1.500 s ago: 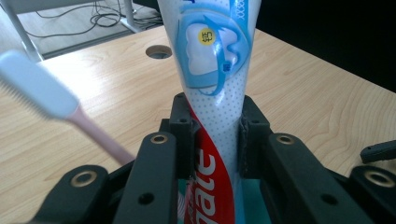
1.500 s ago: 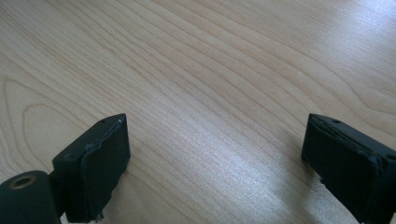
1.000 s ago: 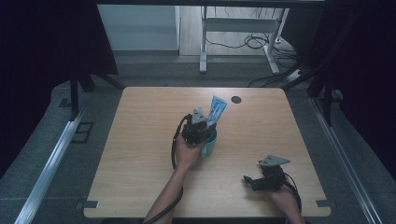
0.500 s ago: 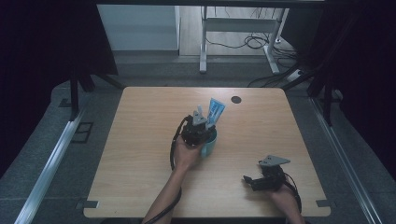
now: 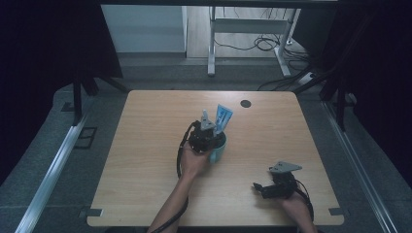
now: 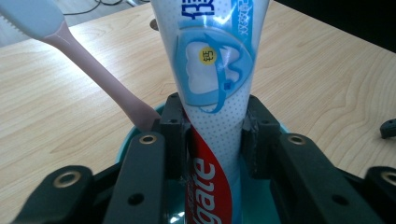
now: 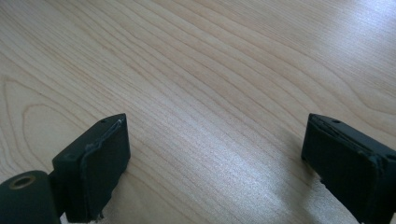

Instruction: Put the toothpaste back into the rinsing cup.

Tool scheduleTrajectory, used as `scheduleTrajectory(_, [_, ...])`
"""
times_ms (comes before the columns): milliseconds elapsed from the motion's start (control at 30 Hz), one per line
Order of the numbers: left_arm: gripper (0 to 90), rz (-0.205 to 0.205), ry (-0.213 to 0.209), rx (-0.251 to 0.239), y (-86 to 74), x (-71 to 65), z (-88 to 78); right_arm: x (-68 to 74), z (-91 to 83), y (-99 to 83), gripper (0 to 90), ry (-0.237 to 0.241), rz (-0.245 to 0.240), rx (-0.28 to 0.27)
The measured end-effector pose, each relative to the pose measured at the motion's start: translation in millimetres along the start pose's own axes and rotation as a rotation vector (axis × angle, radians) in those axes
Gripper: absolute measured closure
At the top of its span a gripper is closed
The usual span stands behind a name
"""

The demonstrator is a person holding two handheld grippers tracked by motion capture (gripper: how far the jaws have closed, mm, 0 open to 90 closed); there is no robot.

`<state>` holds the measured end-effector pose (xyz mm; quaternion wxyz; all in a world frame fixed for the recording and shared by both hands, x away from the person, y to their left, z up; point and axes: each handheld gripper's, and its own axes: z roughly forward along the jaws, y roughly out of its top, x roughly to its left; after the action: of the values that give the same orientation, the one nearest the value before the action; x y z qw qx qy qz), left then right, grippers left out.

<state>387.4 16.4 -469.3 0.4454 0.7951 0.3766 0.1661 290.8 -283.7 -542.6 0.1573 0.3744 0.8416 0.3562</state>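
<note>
A teal cup (image 5: 219, 149) stands near the middle of the wooden table (image 5: 145, 160). In it stand a blue-and-white toothpaste tube (image 6: 215, 70) and a pink-handled toothbrush (image 6: 93, 74), which leans to the left. My left gripper (image 6: 212, 135) reaches over the cup rim (image 6: 136, 134) with the tube (image 5: 222, 119) between its pads. Its jaws have just been opening a little, but both pads still lie against the tube. My right gripper (image 7: 215, 163) rests low at the front right of the table (image 7: 210, 70), open, with only bare wood between its pads (image 7: 105, 158).
A small black round cap (image 5: 246, 103) sits in the table's far side. Part of the right gripper (image 6: 387, 128) shows at the right edge of the left gripper view. Beyond the table are desk legs (image 5: 211, 43) and cables on the floor.
</note>
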Motion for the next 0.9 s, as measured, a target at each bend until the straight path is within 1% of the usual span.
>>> scheduleTrajectory(67, [64.1,-0.004,-0.008,-0.002,0.6,0.4,-0.5,0.0,0.0,0.0,7.5,0.0,0.0,0.0])
scheduleTrajectory(167, [60.3,-0.002,-0.009,-0.004,1.4,0.8,-2.0,0.0,0.0,0.0,7.5,0.0,0.0,0.0])
scheduleTrajectory(367, [51.3,0.015,-0.001,0.003,1.4,0.1,-3.6,0.0,0.0,0.0,7.5,0.0,0.0,0.0])
scheduleTrajectory(533, [47.1,0.013,-0.01,0.003,1.8,-0.6,-5.9,0.0,0.0,0.0,7.5,0.0,0.0,0.0])
scheduleTrajectory(667, [42.0,0.013,-0.019,0.006,2.7,-0.4,-8.3,0.0,0.0,0.0,7.5,0.0,0.0,0.0])
scheduleTrajectory(767, [38.5,0.015,-0.018,0.009,3.5,-0.2,-10.3,0.0,0.0,0.0,7.5,0.0,0.0,0.0])
scheduleTrajectory(900, [31.9,0.002,-0.029,0.008,4.8,0.7,-13.3,0.0,0.0,0.0,7.5,0.0,0.0,0.0])
